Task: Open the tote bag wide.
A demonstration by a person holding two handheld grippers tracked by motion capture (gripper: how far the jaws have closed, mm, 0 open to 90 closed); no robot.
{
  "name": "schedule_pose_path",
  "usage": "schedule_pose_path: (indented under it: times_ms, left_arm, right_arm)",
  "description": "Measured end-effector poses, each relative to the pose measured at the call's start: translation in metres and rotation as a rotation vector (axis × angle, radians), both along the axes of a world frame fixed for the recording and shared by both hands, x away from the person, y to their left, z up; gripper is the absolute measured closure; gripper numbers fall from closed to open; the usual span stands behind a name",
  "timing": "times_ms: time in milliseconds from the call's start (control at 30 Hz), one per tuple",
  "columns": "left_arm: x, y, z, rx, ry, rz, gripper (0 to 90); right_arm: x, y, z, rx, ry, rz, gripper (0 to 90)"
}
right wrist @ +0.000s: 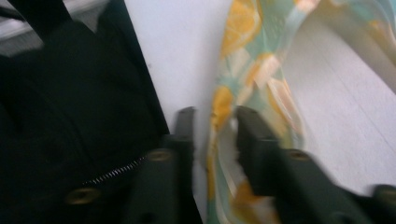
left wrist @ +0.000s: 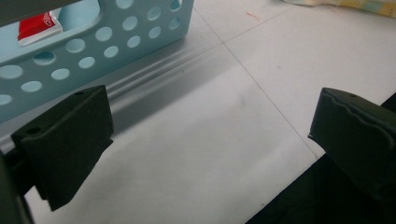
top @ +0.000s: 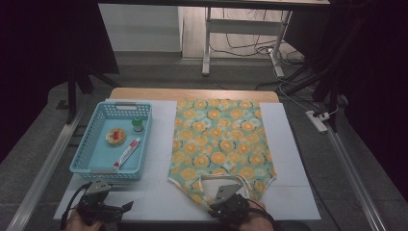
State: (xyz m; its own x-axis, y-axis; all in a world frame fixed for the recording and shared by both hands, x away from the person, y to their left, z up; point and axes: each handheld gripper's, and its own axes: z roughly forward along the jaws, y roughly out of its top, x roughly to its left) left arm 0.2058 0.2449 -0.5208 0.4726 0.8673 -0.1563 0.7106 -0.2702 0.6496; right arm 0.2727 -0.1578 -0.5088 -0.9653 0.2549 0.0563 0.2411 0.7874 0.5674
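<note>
A sleeveless garment [top: 221,144] printed with orange slices on pale green lies flat on the white mat [top: 159,192], its straps and neckline toward me. My right gripper [top: 215,198] is at its near edge by the left strap. In the right gripper view the jaws of that gripper [right wrist: 212,114] stand nearly together, shut on a strip of the printed fabric [right wrist: 243,70] running up between them. My left gripper [top: 126,207] rests at the mat's near left corner. Its jaws [left wrist: 215,116] stand wide open over bare mat, holding nothing.
A light blue perforated basket [top: 84,144] sits on the left, its wall [left wrist: 93,42] close ahead of the left gripper. It holds a red-and-white tube [top: 127,152], a round tin [top: 115,136] and a small green-capped bottle [top: 138,124]. Bare mat lies between basket and garment.
</note>
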Motion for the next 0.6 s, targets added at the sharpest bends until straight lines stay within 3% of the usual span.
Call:
schedule_pose_path:
  times_ms: [200,300,600]
  left_arm:
    - [0.0,0.0,0.0,0.0,0.004,0.004,0.0]
    - [0.0,0.0,0.0,-0.004,0.004,0.007,0.0]
    - [0.0,0.001,0.0,-0.009,0.005,0.008,0.0]
  right_arm:
    - [0.003,-0.005,0.018,0.078,0.0,-0.016,89.5]
    - [0.012,-0.008,0.033,0.117,0.009,-0.025,89.5]
    - [0.043,-0.011,0.055,0.12,0.025,-0.051,89.4]
